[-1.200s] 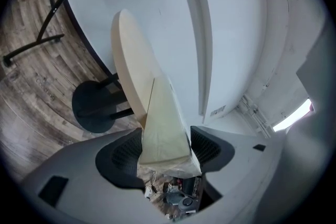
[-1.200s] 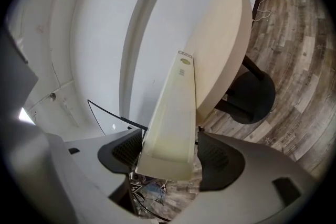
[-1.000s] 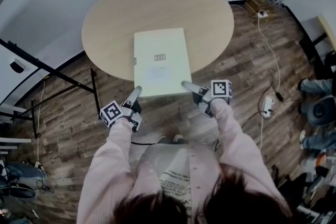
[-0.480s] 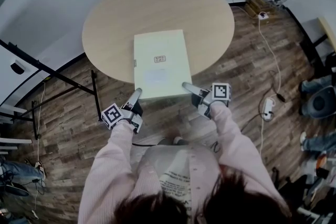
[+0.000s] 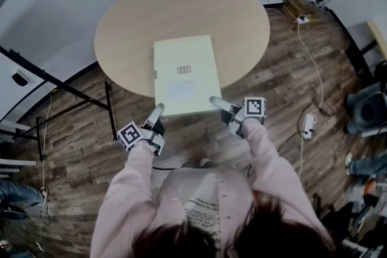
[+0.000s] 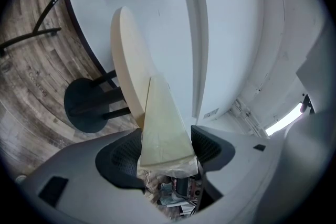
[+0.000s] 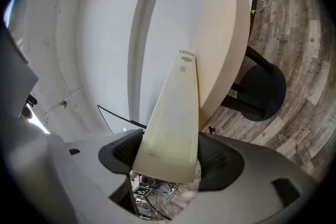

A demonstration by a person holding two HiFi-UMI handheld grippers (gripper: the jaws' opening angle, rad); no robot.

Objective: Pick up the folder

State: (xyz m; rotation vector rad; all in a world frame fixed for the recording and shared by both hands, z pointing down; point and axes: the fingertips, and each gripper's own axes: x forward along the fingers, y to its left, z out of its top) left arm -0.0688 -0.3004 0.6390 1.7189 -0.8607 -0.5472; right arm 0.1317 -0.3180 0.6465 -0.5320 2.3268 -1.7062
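steep overhead, two close-ups, common folder [image 5: 184, 72]

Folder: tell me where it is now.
Head view: the folder rests on the round table, its near edge overhanging, with the left gripper and right gripper clamping its near corners.

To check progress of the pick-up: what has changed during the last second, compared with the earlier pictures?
The folder slid a little toward the person, further over the near edge of the table, drawn by the left tool and the right tool, which moved back with it. Unchanged: both tools grip its near corners, and it still rests on the table.
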